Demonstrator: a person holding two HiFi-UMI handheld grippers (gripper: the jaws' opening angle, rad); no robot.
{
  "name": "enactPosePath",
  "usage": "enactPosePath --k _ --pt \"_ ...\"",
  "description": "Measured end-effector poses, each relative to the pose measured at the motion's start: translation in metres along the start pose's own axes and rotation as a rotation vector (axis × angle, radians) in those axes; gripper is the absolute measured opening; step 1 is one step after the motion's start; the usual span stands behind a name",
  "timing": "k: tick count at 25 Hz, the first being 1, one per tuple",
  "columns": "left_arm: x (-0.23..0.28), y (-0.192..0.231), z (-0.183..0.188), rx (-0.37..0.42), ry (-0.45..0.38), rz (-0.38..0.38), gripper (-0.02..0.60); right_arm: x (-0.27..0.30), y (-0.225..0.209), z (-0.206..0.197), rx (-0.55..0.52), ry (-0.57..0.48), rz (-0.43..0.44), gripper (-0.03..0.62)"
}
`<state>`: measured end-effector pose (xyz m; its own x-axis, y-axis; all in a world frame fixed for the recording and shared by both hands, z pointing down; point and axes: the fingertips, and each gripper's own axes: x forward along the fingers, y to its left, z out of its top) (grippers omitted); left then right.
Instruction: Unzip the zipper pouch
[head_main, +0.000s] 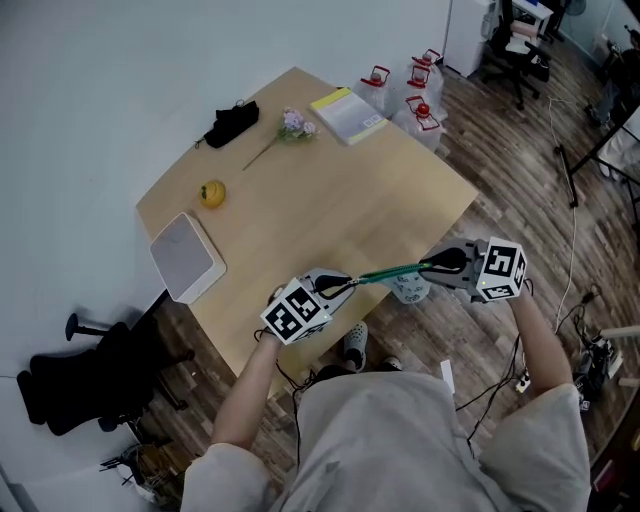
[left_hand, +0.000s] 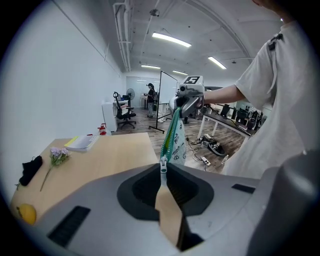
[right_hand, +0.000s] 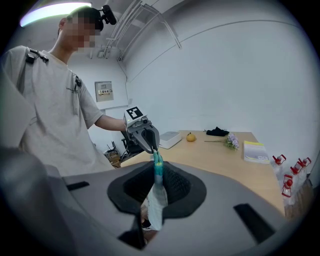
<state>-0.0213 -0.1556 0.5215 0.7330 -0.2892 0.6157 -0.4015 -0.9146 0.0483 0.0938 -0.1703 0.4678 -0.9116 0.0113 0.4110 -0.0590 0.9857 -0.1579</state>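
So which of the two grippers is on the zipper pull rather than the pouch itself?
The left gripper: it pinches the silver zipper pull. The right gripper instead clamps the other end of the pouch, with the green zipper stretched between them.

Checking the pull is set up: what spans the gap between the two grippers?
The zipper pouch, its green zipper taut from the left gripper to the right gripper; nothing else. The head view shows it best.
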Motion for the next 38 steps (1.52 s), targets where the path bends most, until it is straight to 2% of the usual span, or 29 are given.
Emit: enactPosePath --k 4,11,19,22,29,38 --pt "-0.003 0.003 -0.011 -0.024 0.012 0.008 0.051 0.0 -0.002 -0.003 0.008 -0.004 -0.002 0.057" --pt "-0.007 0.01 -0.006 -0.057 -0.022 0.031 0.051 -0.001 -0.006 0.002 0.007 -0.018 -0.034 0.057" --pt "-0.012 0.033 0.001 -0.195 -0.148 0.118 0.052 0.002 -0.027 0.017 0.027 -0.061 -0.147 0.055" --pt "-0.015 0.045 0.005 -0.239 -0.195 0.183 0.052 0.002 -0.036 0.024 0.043 -0.087 -0.19 0.055" --pt "-0.036 0.082 0.036 -0.344 -0.359 0.344 0.074 0.0 -0.072 0.045 0.137 -0.197 -0.301 0.055" --pt "-0.05 0.097 0.056 -0.397 -0.436 0.463 0.075 -0.01 -0.096 0.05 0.205 -0.232 -0.508 0.055"
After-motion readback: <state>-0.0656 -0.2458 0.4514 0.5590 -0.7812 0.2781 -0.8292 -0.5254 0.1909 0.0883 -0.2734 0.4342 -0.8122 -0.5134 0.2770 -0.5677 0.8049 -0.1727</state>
